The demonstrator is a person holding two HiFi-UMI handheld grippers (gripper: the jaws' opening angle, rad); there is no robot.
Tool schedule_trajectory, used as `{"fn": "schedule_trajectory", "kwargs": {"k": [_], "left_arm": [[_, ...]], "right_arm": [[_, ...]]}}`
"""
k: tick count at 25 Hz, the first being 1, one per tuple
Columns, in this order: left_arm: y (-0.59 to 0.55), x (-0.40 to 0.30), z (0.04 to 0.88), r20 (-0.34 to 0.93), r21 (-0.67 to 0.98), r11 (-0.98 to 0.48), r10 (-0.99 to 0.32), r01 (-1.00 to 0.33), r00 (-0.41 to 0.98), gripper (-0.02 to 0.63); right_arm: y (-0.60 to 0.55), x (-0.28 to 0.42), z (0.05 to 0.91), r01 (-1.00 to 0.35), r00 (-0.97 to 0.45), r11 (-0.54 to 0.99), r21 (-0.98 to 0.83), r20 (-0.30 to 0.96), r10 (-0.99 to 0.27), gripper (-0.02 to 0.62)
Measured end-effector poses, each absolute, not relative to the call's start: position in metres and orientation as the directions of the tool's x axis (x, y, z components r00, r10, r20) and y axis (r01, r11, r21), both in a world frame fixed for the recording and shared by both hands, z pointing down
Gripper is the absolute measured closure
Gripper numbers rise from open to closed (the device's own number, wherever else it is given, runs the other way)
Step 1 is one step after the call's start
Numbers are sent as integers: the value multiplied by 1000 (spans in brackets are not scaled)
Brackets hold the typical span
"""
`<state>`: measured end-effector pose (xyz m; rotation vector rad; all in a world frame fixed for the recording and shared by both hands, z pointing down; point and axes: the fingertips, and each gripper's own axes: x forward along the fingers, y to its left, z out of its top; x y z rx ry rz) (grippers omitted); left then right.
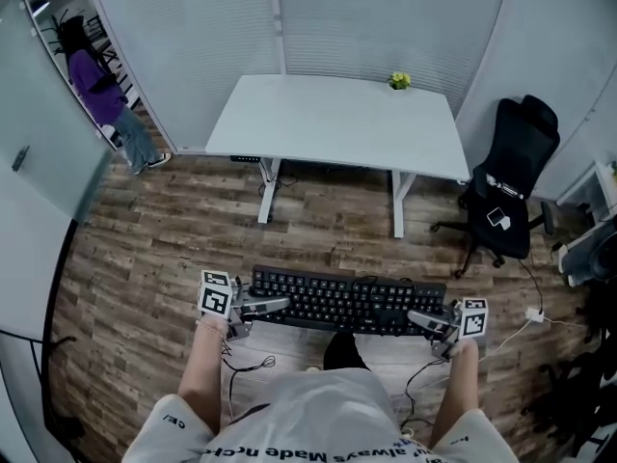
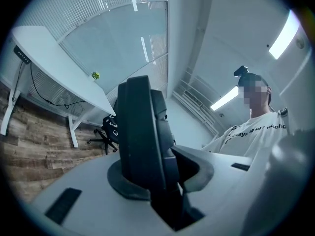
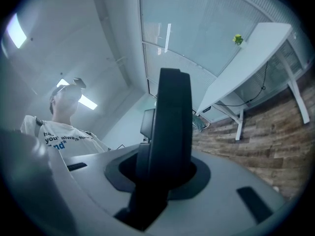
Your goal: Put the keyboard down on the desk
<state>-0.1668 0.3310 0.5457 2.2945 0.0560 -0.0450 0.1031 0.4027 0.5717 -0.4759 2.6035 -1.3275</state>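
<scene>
A black keyboard (image 1: 349, 302) hangs level in the air in front of the person, well short of the white desk (image 1: 337, 123). My left gripper (image 1: 265, 307) is shut on the keyboard's left end, and my right gripper (image 1: 429, 320) is shut on its right end. In the left gripper view the keyboard (image 2: 142, 136) stands edge-on between the jaws, filling the gap. The right gripper view shows the other end of the keyboard (image 3: 170, 127) the same way, with the desk (image 3: 251, 58) far off to the right.
The desk carries only a small yellow-green plant (image 1: 399, 81) at its back right corner. A black office chair (image 1: 509, 186) stands right of the desk. Wood floor lies between me and the desk. Cables (image 1: 253, 365) trail on the floor near my feet.
</scene>
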Motion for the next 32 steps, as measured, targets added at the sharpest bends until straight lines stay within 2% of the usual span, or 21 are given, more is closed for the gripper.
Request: {"fn": "schedule_trajectory", "kwargs": {"k": [32], "left_arm": [[115, -11, 551, -7, 797, -603, 33, 25, 999, 476]], "right_arm": [[191, 255, 582, -167, -928, 491, -855, -31, -370, 476]]}}
